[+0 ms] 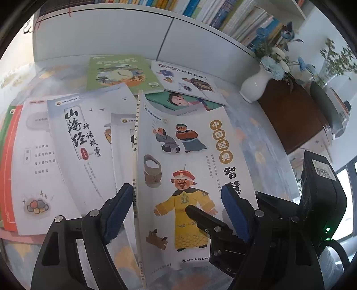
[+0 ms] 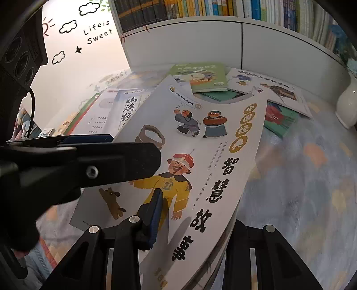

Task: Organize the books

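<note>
White cabinet doors (image 2: 189,42) fill the twelve o'clock band of the right wrist view, with a shelf of upright books (image 2: 223,9) above them, and a wall sticker (image 2: 98,31) at eleven o'clock reads "Life is Sweet". Below lies the pastel-patterned table top (image 2: 312,169) with flat books scattered on it, among them a green-covered book (image 1: 120,71) at twelve o'clock in the left wrist view and a pale book titled 山海经 (image 1: 80,136) at nine o'clock. Largest of the loose volumes, the white picture book (image 1: 189,169) reads 中国经典智慧故事 down its cover; it is lifted clear of the table at centre, long axis running from six o'clock up toward twelve, spine at its nine o'clock edge. The right gripper (image 2: 189,220) is clamped on its lower edge. The left gripper (image 1: 176,212) stands spread, its pads either side of the book and apart from it.
</note>
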Demonstrator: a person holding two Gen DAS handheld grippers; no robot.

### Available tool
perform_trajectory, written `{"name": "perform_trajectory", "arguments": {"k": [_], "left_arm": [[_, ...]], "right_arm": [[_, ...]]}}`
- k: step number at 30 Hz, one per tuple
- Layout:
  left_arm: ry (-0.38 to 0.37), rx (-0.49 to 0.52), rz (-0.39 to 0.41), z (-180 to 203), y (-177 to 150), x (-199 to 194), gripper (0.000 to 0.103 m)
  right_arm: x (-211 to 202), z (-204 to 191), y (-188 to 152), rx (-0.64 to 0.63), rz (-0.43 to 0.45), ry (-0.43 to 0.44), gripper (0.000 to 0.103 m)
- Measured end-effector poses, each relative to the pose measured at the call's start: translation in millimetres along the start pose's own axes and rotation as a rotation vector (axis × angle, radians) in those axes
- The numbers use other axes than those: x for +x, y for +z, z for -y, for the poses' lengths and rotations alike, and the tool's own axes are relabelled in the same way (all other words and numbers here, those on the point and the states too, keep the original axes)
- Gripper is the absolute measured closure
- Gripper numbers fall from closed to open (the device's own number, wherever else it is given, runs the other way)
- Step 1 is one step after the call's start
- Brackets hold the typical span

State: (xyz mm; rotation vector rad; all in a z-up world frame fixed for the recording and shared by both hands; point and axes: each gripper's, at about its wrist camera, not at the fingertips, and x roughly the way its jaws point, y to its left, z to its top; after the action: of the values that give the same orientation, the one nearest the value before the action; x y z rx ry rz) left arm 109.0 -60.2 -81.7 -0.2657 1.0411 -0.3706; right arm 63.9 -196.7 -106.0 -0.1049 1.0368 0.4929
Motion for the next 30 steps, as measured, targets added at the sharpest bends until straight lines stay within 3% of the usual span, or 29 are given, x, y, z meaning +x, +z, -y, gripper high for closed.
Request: {"name": "perform_trajectory", "arguments": {"k": [13,16,23,30], "left_arm": [[-0.042,0.009,0.029,12,-2,-23,0.025],[-0.059,0.017,0.041,17,0,-31,0.025],[-0.032,0.143,0.153,44,13,-69,0.025],[-0.082,0.159,0.237,53,23,-108,0.025]], "right_arm": [[-33,-19,2,-0.023,0.032,-0.105,0.066],[-44,-24,5,-0.035,0.042,-0.119,0.057],[-81,-36,14,-0.04,0.103,-0.147,0.054],[-122,-55,27,-0.067,0.19,-0.236,0.054]]}}
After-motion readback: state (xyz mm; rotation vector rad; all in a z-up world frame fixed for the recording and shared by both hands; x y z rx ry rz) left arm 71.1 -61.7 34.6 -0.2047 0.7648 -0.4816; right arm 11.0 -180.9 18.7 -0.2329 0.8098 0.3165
